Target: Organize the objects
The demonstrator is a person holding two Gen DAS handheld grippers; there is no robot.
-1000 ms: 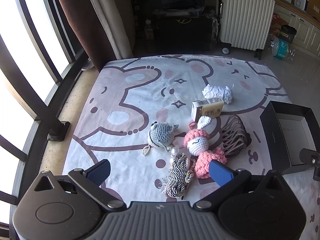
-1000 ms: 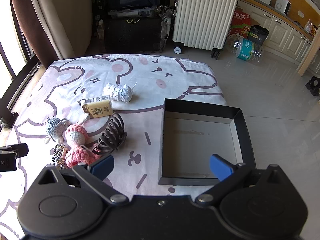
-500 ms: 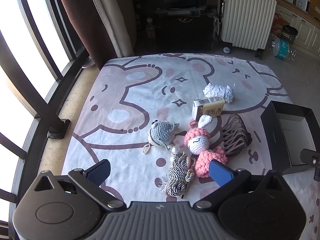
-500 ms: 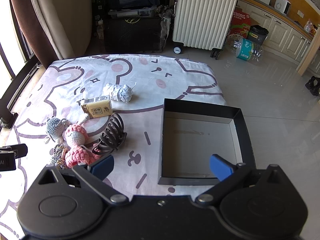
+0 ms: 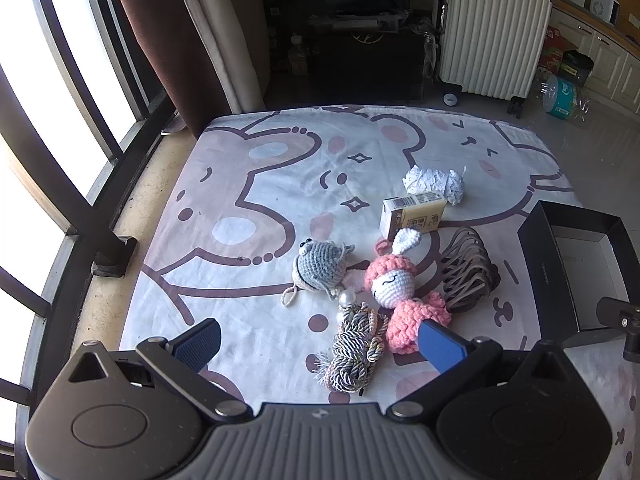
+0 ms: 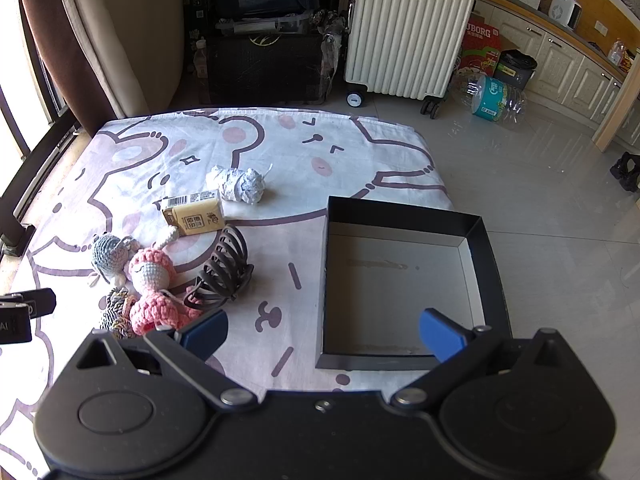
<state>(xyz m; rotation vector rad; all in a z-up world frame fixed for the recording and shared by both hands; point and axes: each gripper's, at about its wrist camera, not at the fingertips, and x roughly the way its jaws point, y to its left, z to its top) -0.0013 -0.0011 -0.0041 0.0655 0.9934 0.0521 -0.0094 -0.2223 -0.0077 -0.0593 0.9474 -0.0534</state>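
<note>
Fig.: L gripper agape, empty; cord bundle just ahead betw. fingers; R gripper agape over black box; nothing shifted since prior frames; sorting not begun.

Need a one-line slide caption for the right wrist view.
Open right gripper hovers over the cartoon-print cloth before an empty black box; crochet toys lie left.

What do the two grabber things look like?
Both are black plastic with round discs on each side. The left gripper has a ribbed grey middle and blue pads. The right gripper has a smooth black middle and blue pads.
</note>
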